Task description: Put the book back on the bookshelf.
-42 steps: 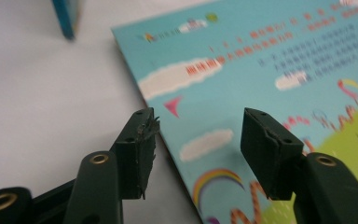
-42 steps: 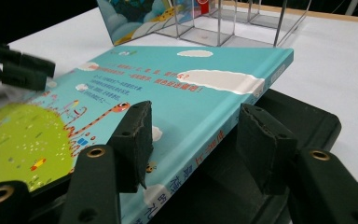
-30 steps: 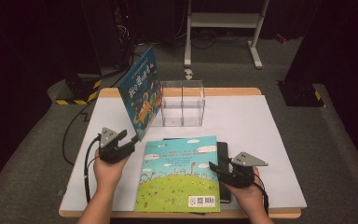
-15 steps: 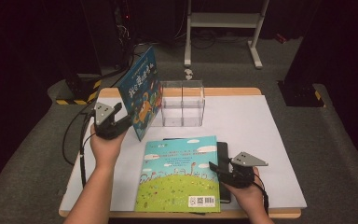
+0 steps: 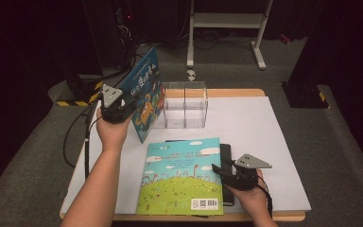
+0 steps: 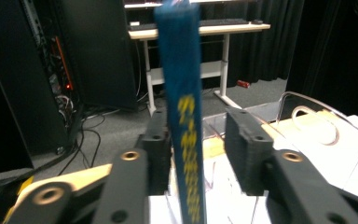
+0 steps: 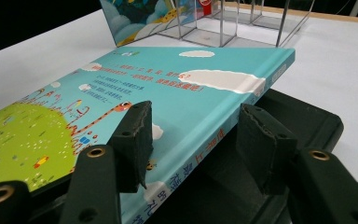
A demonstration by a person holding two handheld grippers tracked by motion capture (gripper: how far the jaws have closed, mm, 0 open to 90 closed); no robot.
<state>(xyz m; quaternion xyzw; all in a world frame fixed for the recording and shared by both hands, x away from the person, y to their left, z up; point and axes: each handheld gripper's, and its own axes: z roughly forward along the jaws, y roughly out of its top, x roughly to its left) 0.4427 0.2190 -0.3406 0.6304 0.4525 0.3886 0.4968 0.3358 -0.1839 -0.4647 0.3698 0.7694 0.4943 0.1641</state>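
A blue picture book [image 5: 146,94] stands tilted against a clear plastic box [image 5: 184,105]. My left gripper [image 5: 128,107] is at its near edge. In the left gripper view the book's spine [image 6: 184,116] stands between the jaws, which have just been closing. One pad [image 6: 158,149] lies against it and the other is still apart, so the left gripper [image 6: 199,126] is open. A second book [image 5: 182,177] with a green and sky-blue cover lies flat near the front. My right gripper [image 5: 221,171] is open astride its right edge [image 7: 196,116], one fingertip [image 7: 135,135] over the cover [image 7: 121,88].
A flat black item [image 5: 226,156] lies under the lying book's right edge, on the white table [image 5: 264,142]. The clear box [image 7: 223,23] has two compartments. A cable [image 5: 87,142] trails off the table's left side. A white desk frame [image 5: 227,23] stands behind.
My left hand rose from the lying book's left side and moved back to the standing blue book, and its jaws narrowed around the spine. The right gripper has stayed in place.
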